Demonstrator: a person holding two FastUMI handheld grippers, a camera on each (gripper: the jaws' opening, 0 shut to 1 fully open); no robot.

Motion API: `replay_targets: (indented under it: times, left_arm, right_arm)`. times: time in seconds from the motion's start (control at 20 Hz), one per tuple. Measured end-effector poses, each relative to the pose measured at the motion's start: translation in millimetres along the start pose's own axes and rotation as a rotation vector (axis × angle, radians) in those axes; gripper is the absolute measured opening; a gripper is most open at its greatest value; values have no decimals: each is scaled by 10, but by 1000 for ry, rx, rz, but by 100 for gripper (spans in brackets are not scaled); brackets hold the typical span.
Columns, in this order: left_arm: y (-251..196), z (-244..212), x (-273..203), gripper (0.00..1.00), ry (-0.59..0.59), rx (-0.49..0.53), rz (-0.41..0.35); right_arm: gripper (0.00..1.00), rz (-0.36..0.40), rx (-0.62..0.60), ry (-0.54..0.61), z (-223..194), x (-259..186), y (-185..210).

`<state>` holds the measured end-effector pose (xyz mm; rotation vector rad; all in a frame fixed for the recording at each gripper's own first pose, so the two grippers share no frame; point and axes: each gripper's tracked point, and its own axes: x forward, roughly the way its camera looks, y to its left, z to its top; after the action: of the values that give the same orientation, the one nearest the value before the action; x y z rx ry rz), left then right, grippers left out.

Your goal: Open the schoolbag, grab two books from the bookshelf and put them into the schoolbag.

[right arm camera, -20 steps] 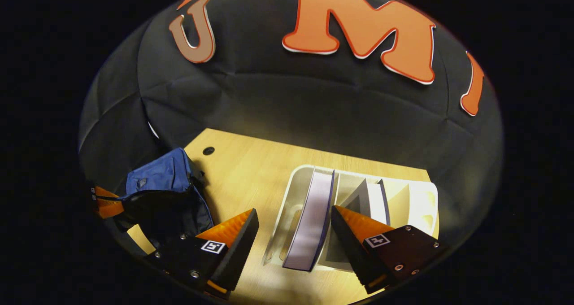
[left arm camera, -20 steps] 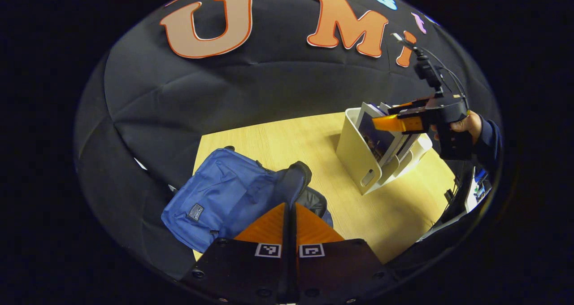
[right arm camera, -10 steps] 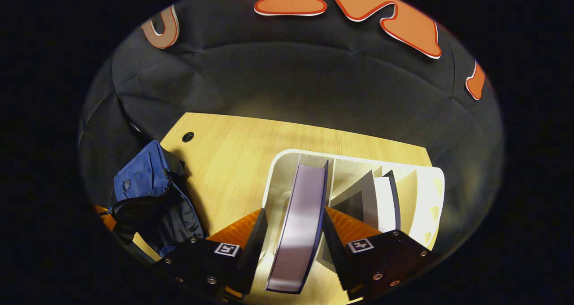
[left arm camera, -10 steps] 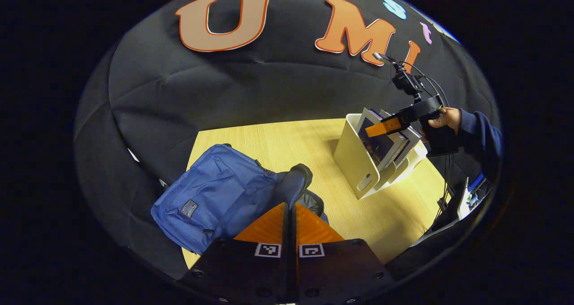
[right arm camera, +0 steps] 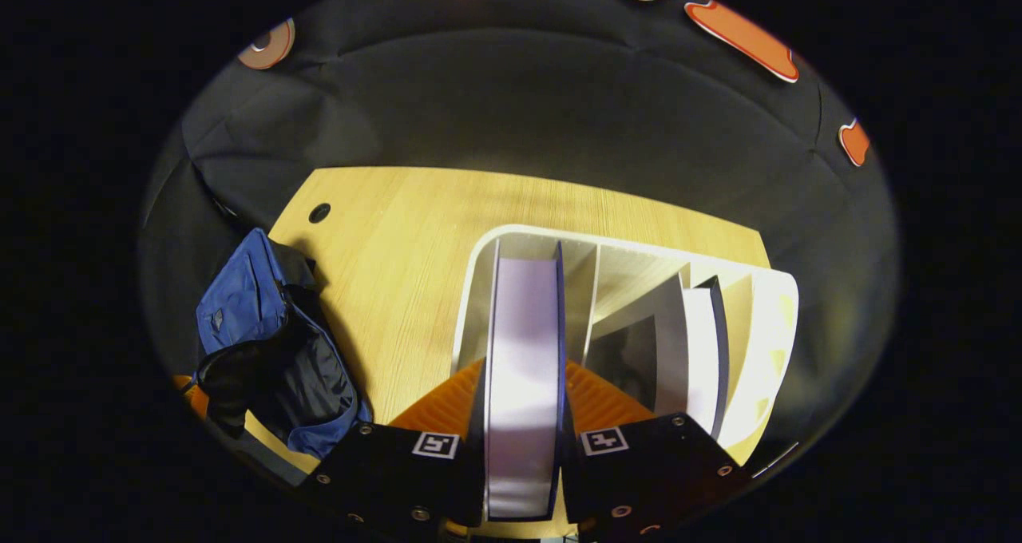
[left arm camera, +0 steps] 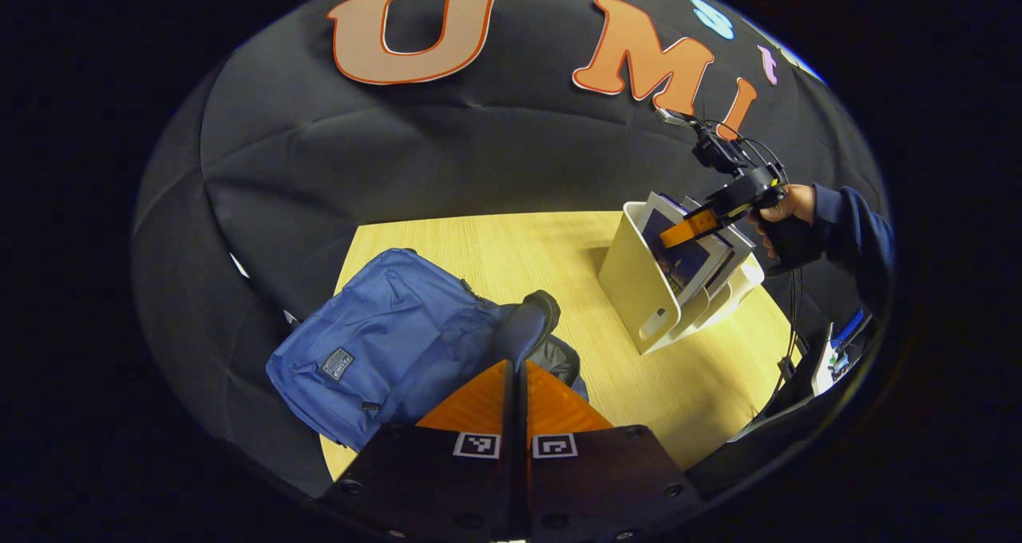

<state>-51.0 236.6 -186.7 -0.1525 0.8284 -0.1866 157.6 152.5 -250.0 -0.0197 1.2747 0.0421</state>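
right gripper (right arm camera: 523, 415) clenched on book (right arm camera: 523, 367) — in bookshelf (right arm camera: 766, 343) | left gripper (left arm camera: 517, 383) pinching schoolbag (left arm camera: 383, 343)

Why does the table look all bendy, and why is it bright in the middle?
Right gripper view: the fisheye lens curves the table edge, and light pools around the book and bookshelf, fading outward. Left gripper view: the table bends too; the schoolbag stays sharp.

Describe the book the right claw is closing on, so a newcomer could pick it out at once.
On the wooden table stands a white divided book rack. In the slot at its schoolbag end stands the book, pale page edges facing up between dark covers. Unlike the thinner book leaning a slot over, it stands between the right claw's fingers.
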Motion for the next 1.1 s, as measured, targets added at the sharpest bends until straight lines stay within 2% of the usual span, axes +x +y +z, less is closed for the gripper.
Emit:
replay_targets:
  times: [0.45, 0.6, 0.75, 0.8, 0.85, 1.1]
  left_arm:
    - [-23, -27, 29, 1, 13, -4, 4]
    - [-30, -34, 10, 0, 18, 3, 10]
    - [-42, -48, 0, 1, 24, 12, 18]
    - [-44, -55, -5, 1, 27, 13, 20]
    - [-57, -62, -8, 1, 28, 15, 21]
    - [-92, -79, -13, 1, 34, 23, 25]
  right_arm:
    - [40, 21, -1, 49, -33, -10, 5]
    - [37, 39, 9, 54, -39, -81, 5]
    - [34, 75, 13, 45, -52, -295, -31]
    - [43, 85, 15, 32, -57, -376, -48]
    - [34, 97, 18, 20, -41, -477, -69]
    - [34, 137, 19, -91, 150, -1176, -204]
